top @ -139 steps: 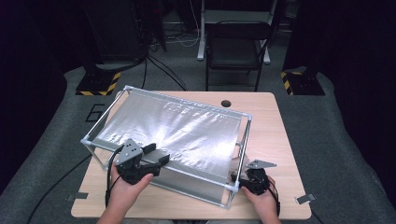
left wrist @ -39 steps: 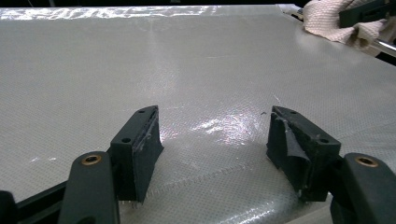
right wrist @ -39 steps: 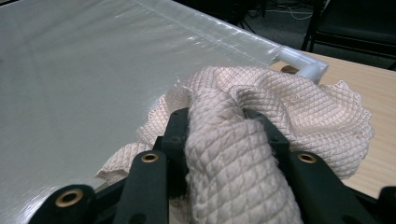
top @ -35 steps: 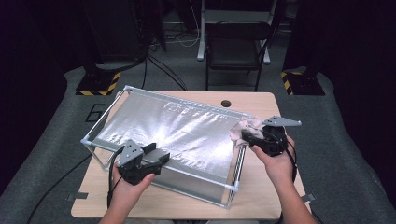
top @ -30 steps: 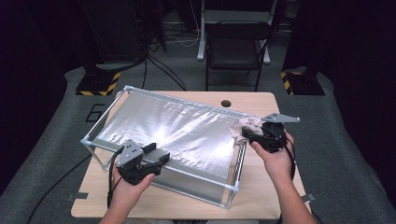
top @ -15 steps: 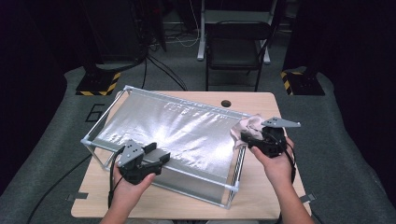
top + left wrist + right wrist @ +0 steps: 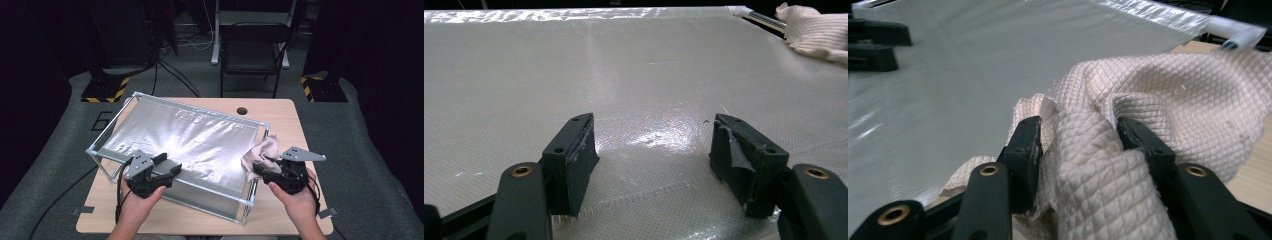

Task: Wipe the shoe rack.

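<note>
A pale pink quilted cloth point(image 7: 263, 150) point(image 7: 1168, 85) lies bunched over the right rail of a metal frame point(image 7: 200, 113) that carries a shiny silver sheet point(image 7: 190, 140). My right gripper point(image 7: 258, 170) point(image 7: 1078, 140) is at that rail with a thick fold of the cloth between its pads. Its jaws have just been opening, and the fold still fills the gap. My left gripper point(image 7: 169, 165) point(image 7: 651, 145) rests low over the sheet's near left part, open, with nothing between its jaws. In the left gripper view the cloth point(image 7: 814, 32) shows at the far right.
The frame covers most of a wooden table point(image 7: 285, 115), which has a round hole point(image 7: 242, 110) near its far edge. Bare wood runs along the right side. A chair point(image 7: 252, 50) and equipment stands sit on the floor beyond.
My right gripper has slid toward the near edge along the frame's right rail, dragging the cloth with it. The left gripper has stayed where it was.
</note>
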